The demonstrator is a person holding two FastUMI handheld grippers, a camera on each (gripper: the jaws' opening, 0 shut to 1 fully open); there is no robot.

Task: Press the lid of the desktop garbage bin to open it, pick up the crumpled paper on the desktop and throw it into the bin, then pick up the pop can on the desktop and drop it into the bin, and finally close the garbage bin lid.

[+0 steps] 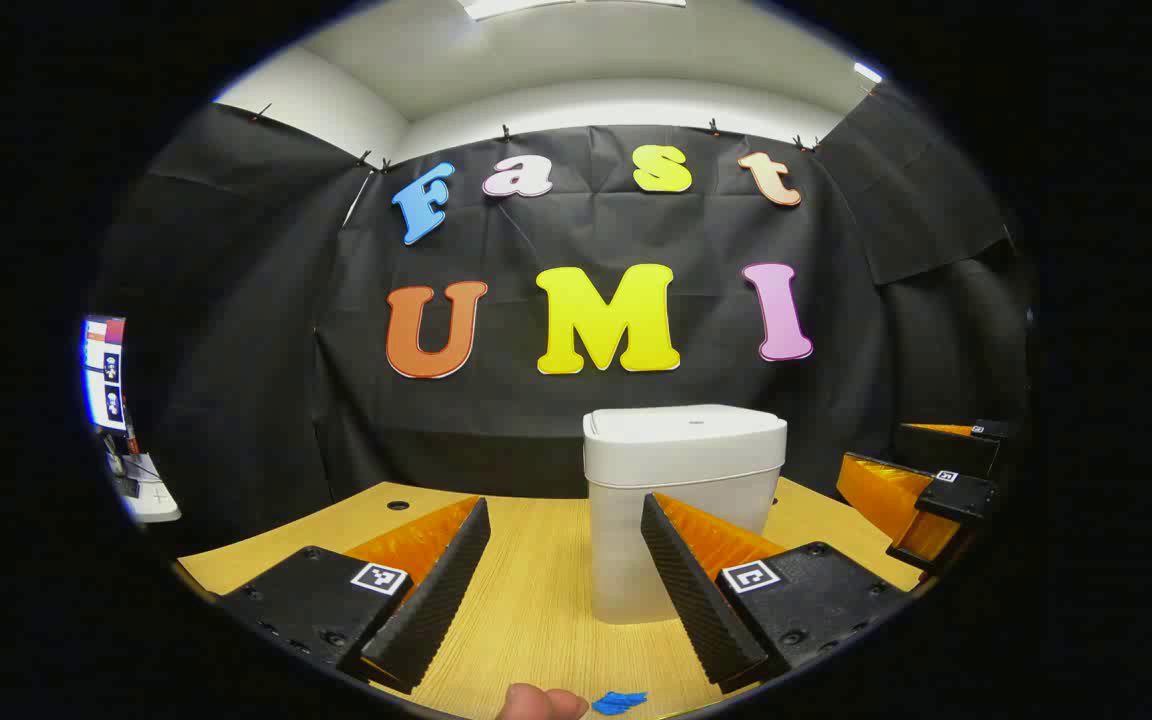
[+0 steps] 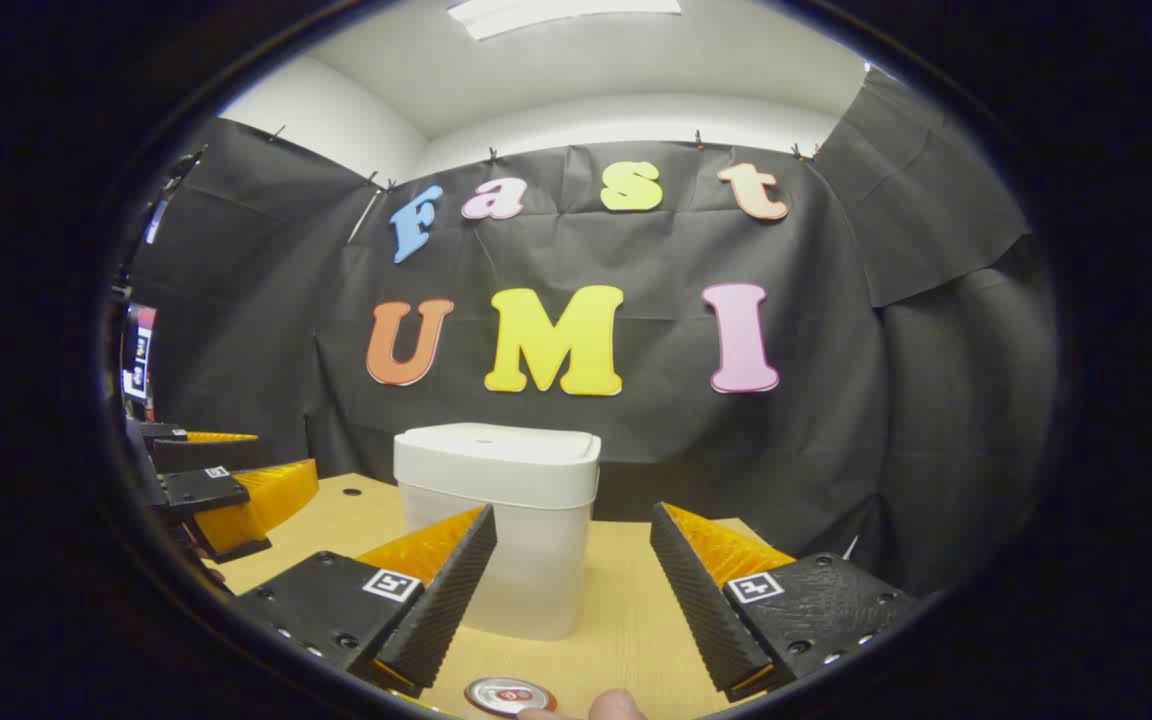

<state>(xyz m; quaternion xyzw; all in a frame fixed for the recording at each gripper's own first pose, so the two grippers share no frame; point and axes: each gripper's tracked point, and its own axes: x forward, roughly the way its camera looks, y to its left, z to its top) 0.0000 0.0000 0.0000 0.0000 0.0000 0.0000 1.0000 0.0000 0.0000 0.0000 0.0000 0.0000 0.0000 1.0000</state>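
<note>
The white garbage bin (image 1: pixel 681 520) stands on the wooden table (image 1: pixel 536 600) with its lid (image 1: pixel 684 430) down. My left gripper (image 1: pixel 566 590) is open, short of the bin, which sits ahead slightly right of its gap. A small blue crumpled scrap (image 1: pixel 621 702), likely the paper, lies at the bottom edge of the left gripper view. In the right gripper view the bin (image 2: pixel 501 540) is ahead left, lid (image 2: pixel 496 455) flat. My right gripper (image 2: pixel 568 590) is open above the pop can's top (image 2: pixel 509 696), which peeks in at the bottom edge.
The right gripper (image 1: pixel 926 500) shows at the right of the left gripper view, and the left gripper (image 2: pixel 226 490) at the left of the right gripper view. A fingertip (image 1: pixel 536 703) pokes in below. A cable hole (image 1: pixel 398 505) marks the table's back left. A monitor (image 1: pixel 104 370) stands far left.
</note>
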